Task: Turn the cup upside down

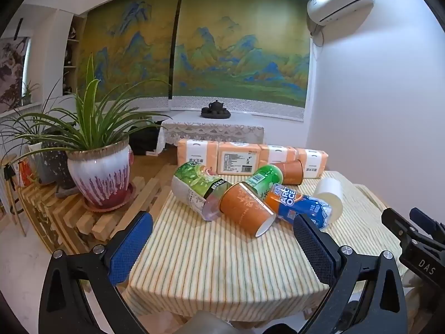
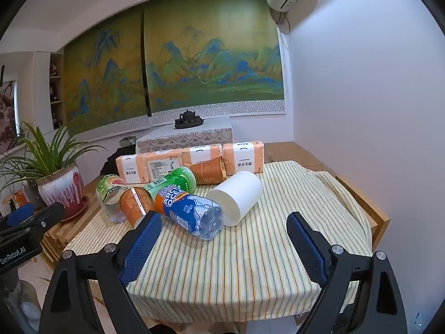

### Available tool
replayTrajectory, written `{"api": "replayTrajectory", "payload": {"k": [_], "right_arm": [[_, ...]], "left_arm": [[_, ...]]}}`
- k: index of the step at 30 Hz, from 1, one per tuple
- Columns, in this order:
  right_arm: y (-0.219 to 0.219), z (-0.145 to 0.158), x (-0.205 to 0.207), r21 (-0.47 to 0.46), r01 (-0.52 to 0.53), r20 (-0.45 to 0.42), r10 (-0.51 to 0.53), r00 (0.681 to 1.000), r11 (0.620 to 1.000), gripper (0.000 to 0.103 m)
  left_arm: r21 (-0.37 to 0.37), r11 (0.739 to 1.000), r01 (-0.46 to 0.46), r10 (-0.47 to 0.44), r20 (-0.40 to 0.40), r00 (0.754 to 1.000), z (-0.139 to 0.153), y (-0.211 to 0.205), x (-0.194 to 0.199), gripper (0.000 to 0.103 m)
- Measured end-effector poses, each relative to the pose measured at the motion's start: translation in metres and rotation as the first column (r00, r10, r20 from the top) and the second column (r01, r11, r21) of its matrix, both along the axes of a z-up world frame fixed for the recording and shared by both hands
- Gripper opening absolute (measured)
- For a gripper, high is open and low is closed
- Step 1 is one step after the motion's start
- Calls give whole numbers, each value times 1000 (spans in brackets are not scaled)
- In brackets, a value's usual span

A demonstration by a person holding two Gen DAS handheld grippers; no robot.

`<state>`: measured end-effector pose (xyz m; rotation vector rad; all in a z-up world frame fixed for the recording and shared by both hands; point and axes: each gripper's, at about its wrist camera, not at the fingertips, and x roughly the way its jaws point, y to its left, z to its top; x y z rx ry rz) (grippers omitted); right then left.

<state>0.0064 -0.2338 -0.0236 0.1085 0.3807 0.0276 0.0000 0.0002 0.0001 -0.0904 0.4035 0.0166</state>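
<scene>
Three paper cups lie on their sides on the striped tablecloth [image 1: 222, 264]. An orange cup [image 1: 246, 208] lies nearest in the left wrist view, also seen in the right wrist view [image 2: 133, 204]. A white cup [image 2: 236, 197] lies to the right, also in the left wrist view [image 1: 331, 194]. A second orange cup [image 2: 208, 169] lies at the back [image 1: 289, 171]. My left gripper [image 1: 222, 239] is open and empty, short of the near orange cup. My right gripper [image 2: 224, 239] is open and empty, short of the white cup.
A blue-labelled bottle [image 2: 192, 211], a green bottle [image 2: 172, 181] and a green-labelled bottle [image 1: 197, 192] lie among the cups. Orange tissue packs [image 1: 236, 158] line the back edge. A potted plant [image 1: 100, 178] stands on wooden slats to the left. A white wall is to the right.
</scene>
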Motion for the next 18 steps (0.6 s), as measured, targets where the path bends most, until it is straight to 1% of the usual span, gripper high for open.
{"api": "replayTrajectory", "payload": {"k": [6, 11, 17, 18], "right_arm": [[2, 0, 1, 1, -4, 7, 4, 1000, 1000, 89], [3, -2, 2, -13, -2, 4, 2, 1000, 1000, 89], [-7, -1, 4, 0, 12, -7, -12, 1000, 1000, 89], [-2, -1, 7, -8, 17, -8, -17, 1000, 1000, 89]], "left_arm": [[18, 1000, -2, 2, 5, 1000, 0, 0, 0, 102], [8, 1000, 0, 0, -8, 1000, -4, 4, 3, 102], [16, 1000, 9, -9, -9, 1000, -5, 3, 6, 102], [19, 1000, 10, -10, -9, 1000, -5, 2, 5, 102]]}}
